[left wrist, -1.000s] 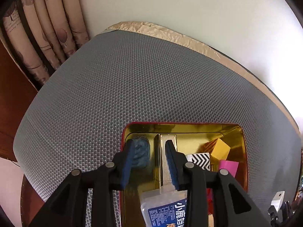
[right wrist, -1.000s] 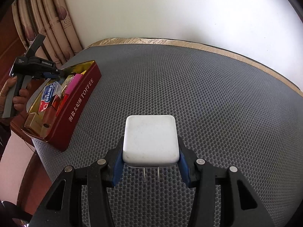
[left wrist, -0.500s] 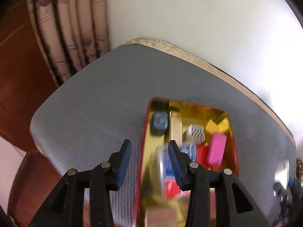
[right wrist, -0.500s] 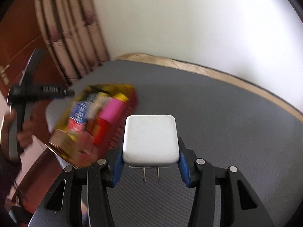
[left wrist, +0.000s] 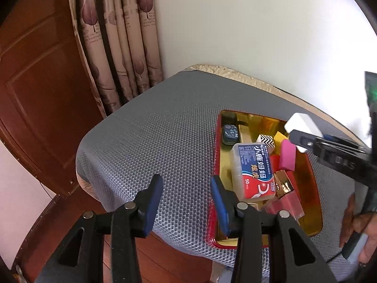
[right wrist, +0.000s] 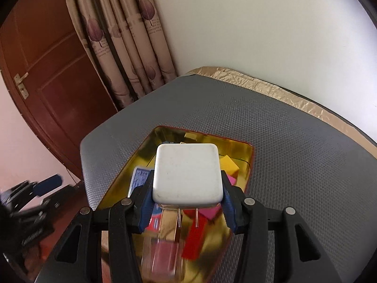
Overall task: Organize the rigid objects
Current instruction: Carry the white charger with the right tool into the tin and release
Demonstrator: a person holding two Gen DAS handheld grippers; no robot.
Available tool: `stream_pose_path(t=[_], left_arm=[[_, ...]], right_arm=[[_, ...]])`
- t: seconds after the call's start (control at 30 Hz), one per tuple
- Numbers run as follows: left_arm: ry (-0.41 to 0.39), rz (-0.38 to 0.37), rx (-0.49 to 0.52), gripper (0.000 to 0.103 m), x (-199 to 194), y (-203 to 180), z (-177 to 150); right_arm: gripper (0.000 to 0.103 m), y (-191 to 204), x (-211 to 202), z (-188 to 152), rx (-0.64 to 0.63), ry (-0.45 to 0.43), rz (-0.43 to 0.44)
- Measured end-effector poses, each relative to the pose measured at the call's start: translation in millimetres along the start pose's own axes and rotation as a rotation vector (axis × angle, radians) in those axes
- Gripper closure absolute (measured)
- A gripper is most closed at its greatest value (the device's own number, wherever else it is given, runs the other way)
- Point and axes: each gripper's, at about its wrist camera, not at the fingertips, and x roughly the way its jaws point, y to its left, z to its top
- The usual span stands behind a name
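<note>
Left tongs (left wrist: 187,202) spread over grey mesh mat (left wrist: 165,139), nothing between the pads after just opening; red tin with gold lining (left wrist: 213,165) just right of them. Right tongs (right wrist: 187,195) pinching white square plug charger (right wrist: 187,172), hovering over same tin (right wrist: 252,155), coloured blocks beneath.

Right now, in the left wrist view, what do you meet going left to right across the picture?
Wooden door → curtain → left gripper, open and empty → toothpick box → pink block → white charger in the right gripper.
</note>
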Motion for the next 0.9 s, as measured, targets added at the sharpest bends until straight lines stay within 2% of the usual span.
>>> stream_pose_path(t=[0.43, 0.77, 0.9], left_arm=[[0.036, -0.028, -0.052, 0.06, 15.0, 14.4, -5.3], [0.056, -0.046, -0.051, 0.06, 18.1, 12.0, -8.8], [0.059, -0.068, -0.044, 0.06, 15.7, 9.7, -8.4]], right_arm=[[0.057, -2.5, 44.7, 8.7, -0.009, 0.04, -0.046], [0.055, -2.4, 36.2, 18.8, -0.002, 0.001, -0.046], [0.055, 5.4, 9.4, 14.7, -0.016, -0.052, -0.06]])
